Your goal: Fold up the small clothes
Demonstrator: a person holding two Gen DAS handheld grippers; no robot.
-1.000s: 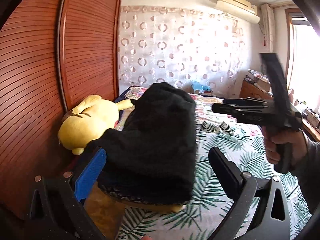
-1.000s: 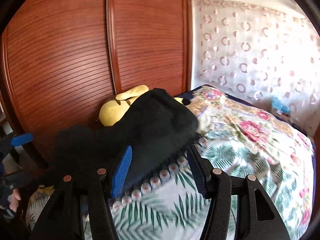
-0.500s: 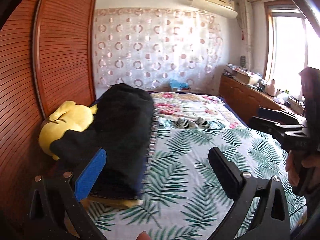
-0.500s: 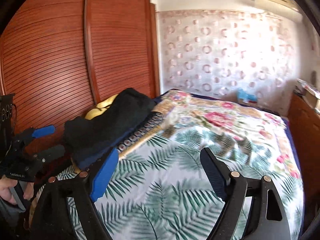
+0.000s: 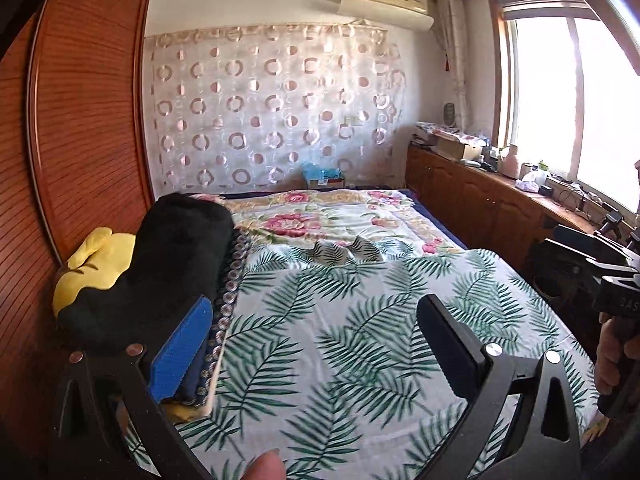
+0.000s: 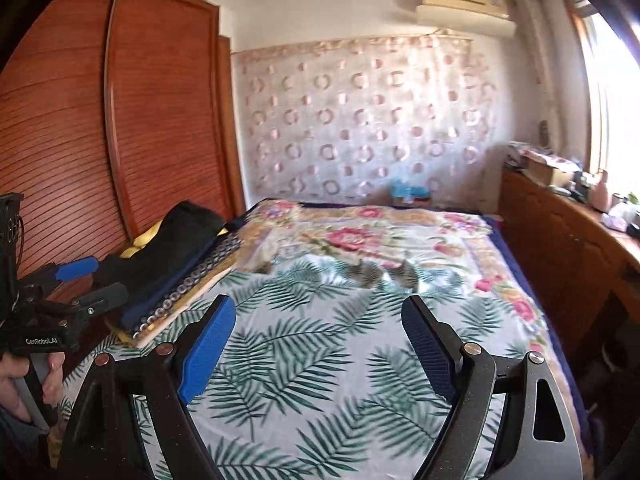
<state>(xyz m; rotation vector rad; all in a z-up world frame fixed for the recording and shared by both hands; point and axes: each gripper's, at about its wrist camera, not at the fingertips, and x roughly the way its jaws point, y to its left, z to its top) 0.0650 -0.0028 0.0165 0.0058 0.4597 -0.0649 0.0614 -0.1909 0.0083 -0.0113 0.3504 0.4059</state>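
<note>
Both grippers empty over the bed

The folded black garment [image 5: 176,264] lies at the bed's [image 5: 360,320] left edge, left of the left gripper [image 5: 316,340] and right gripper [image 6: 320,340], whose fingers stand wide apart.

A: The room is bright. Daylight comes from the window [image 5: 576,100] on the right, and the glass is fully white from glare.

B: Yes, and in the right wrist view the window [image 6: 612,92] also burns out. The wardrobe [image 6: 80,140] side is darker.

A: Both views bend strongly at the edges, with black corners. The wardrobe [image 5: 80,140] lines curve.

B: The bedspread [image 6: 320,360] leaves look smeared by motion blur in the right view. In the left view the bedspread [image 5: 340,340] is sharper, soft only near the bottom.
</note>
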